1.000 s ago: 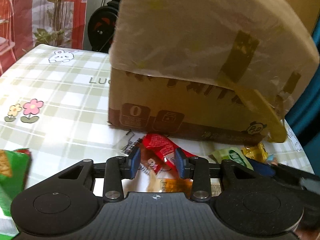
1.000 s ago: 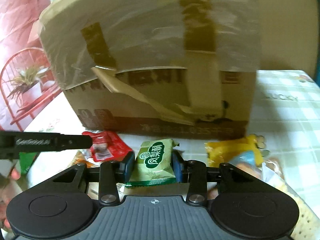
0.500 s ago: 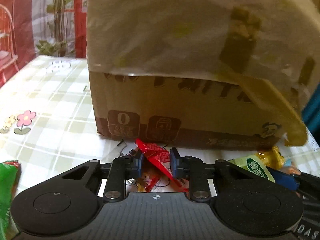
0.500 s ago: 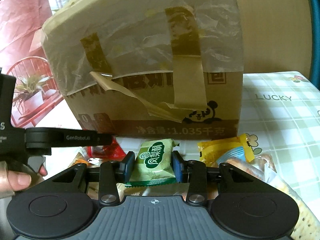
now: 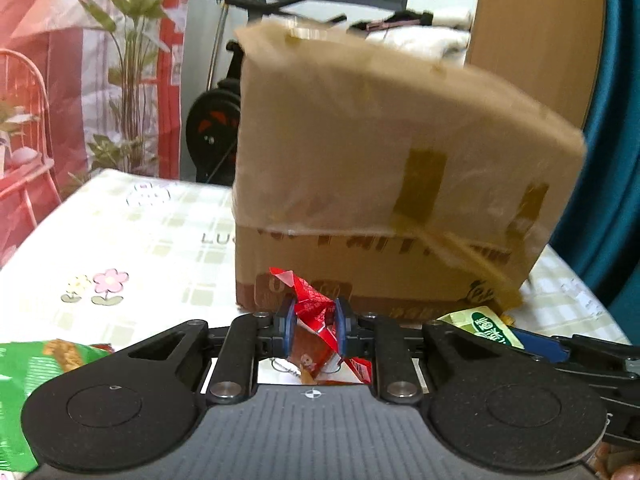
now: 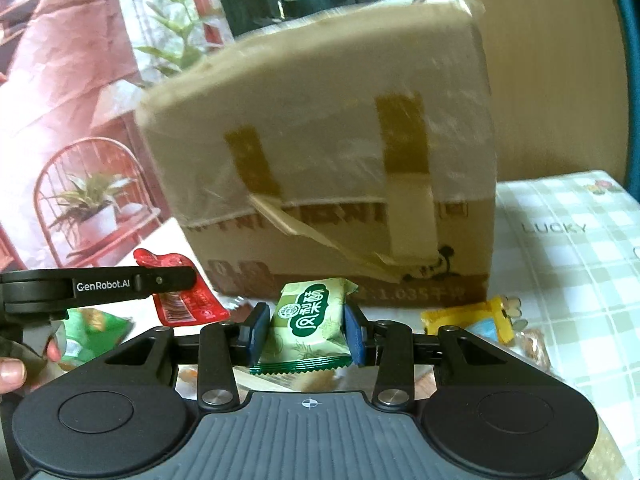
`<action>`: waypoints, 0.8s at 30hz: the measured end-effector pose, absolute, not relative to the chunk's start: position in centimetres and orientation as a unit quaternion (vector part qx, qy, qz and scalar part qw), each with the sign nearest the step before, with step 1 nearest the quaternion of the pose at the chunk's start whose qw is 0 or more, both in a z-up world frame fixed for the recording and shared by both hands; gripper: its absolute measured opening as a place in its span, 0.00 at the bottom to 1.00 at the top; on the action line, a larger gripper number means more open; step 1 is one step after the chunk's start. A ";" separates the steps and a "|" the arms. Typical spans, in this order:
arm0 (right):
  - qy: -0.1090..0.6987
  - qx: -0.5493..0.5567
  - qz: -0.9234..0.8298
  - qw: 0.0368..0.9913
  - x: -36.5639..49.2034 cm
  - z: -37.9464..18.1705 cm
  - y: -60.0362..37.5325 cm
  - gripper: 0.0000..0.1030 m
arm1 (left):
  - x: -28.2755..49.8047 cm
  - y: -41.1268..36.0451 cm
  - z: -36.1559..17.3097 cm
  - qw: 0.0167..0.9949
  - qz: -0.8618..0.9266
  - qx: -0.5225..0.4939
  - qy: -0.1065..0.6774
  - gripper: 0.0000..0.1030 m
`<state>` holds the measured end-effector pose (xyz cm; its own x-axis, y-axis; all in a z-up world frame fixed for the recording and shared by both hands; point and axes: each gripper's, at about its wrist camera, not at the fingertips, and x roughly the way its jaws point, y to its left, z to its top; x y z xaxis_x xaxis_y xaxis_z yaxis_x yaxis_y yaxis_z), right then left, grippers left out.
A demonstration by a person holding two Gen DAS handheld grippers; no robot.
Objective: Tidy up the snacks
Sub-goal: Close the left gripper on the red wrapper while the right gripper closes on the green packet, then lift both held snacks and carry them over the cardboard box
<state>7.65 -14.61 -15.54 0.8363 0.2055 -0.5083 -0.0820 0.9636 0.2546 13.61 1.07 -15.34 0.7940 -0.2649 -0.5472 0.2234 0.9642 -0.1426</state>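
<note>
The left claw (image 5: 312, 330) is closing on a crumpled red snack packet (image 5: 314, 312) pinched between its pads, while the right claw (image 6: 306, 334) clamps a green snack packet (image 6: 308, 326) upright between its pads, a taped cardboard box (image 6: 320, 152) standing just beyond both on the checked worktop (image 6: 560, 264).

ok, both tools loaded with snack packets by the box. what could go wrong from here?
1. The left tool is closing on a crumpled red packet gripped near one end; the rest hangs loose and may slip or snag.
2. The cardboard box rises tall right ahead; carried low, either packet could hit its wall.
3. The right tool holds the green packet by its edges; it might twist.
</note>
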 end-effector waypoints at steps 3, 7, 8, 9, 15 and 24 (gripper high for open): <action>0.253 0.104 0.090 0.958 6.9 -13.8 -14.1 0.36 | 12.6 1.4 -13.9 0.953 -0.130 -0.039 0.271 0.20; 0.215 0.092 0.109 0.966 6.3 -10.8 -13.6 0.36 | 12.3 1.6 -11.1 0.962 -0.137 -0.043 0.234 0.20; 0.205 0.090 0.112 0.968 6.3 -10.0 -13.5 0.36 | 12.2 1.6 -10.4 0.964 -0.138 -0.044 0.223 0.20; 0.193 0.087 0.115 0.970 6.3 -9.0 -13.5 0.36 | 12.1 1.6 -9.5 0.966 -0.140 -0.043 0.212 0.20; 0.133 0.073 0.129 0.980 7.4 -3.3 -14.4 0.36 | 12.8 0.8 -5.4 0.974 -0.154 -0.039 0.159 0.20; 0.104 0.042 0.090 0.990 14.2 1.5 -18.1 0.36 | 16.5 -2.2 -1.4 0.978 -0.169 -0.013 0.119 0.20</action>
<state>14.17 -18.11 1.53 0.9621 0.1878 -0.1978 -0.1704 0.9801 0.1018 16.45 -2.15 -1.43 0.9145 -0.3342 -0.2280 0.3282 0.9424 -0.0650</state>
